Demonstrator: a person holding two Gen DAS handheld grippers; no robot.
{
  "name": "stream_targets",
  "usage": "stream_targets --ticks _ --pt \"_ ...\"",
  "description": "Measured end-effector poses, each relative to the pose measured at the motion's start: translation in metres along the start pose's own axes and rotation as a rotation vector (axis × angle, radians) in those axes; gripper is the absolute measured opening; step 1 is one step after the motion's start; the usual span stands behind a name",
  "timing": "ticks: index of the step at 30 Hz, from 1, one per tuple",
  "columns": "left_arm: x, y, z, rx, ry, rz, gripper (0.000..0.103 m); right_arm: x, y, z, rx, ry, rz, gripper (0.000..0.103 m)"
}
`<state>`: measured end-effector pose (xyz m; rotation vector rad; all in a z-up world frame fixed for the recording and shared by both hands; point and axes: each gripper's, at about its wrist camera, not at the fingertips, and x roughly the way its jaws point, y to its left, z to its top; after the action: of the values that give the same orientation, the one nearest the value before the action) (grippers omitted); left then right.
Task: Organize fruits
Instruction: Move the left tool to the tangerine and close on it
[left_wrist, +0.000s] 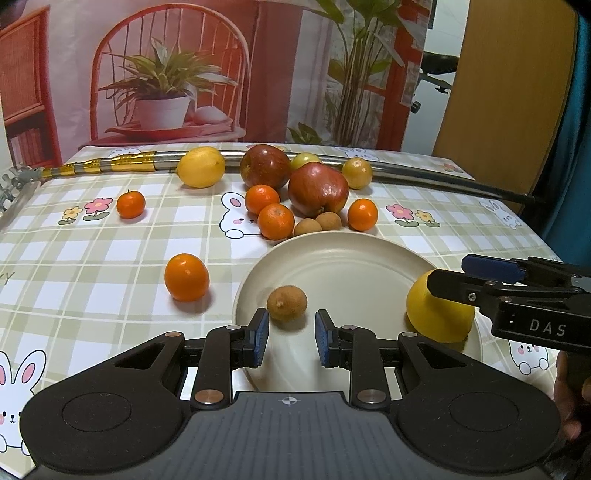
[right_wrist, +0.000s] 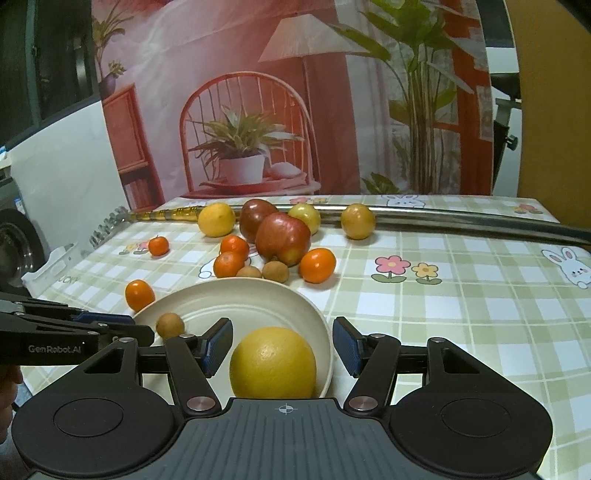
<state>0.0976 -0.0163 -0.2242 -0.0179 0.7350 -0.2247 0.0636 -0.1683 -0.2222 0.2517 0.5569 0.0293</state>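
The left black two-finger gripper (left_wrist: 288, 338) is held low and level, its blue-padded fingers (left_wrist: 260, 336) spread apart with nothing clasped between them — a clear gap is seen from pad to pad. The right black two-finger gripper (right_wrist: 282, 347) is likewise held with its blue-padded fingers (right_wrist: 218, 347) parted wide, no contact being made on either pad. In the left wrist view it is seen entering from the right side (left_wrist: 491, 280), angled inward. Part of a hand (left_wrist: 570, 398) is glimpsed behind it at the frame's edge — its grip cannot be made out.
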Motion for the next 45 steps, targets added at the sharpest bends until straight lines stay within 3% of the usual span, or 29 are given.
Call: stream_targets --ticks 13,22,27,30,40,45 --pt "-0.011 0.018 0.015 -0.047 -0.03 0.022 0.029 -0.006 -0.009 0.009 0.019 -0.046 -0.033 0.056" --pt "-0.031 0.065 0.053 -0.13 -0.07 0.069 0.03 -0.006 -0.028 0.037 0.02 -0.104 -0.081 0.056" --pt "-0.038 0.092 0.08 -0.155 -0.098 0.121 0.04 0.003 -0.039 0.055 0.033 -0.118 -0.097 0.056" --pt "-0.036 0.106 0.092 -0.154 -0.1 0.141 0.04 0.01 -0.044 0.063 0.049 -0.123 -0.097 0.056" --pt "0.02 0.138 0.111 -0.122 -0.026 0.187 0.04 0.032 -0.05 0.07 0.079 -0.09 -0.089 0.056" --pt "0.059 0.152 0.114 -0.177 0.013 0.167 0.04 0.04 -0.053 0.07 0.079 -0.059 -0.113 0.056"
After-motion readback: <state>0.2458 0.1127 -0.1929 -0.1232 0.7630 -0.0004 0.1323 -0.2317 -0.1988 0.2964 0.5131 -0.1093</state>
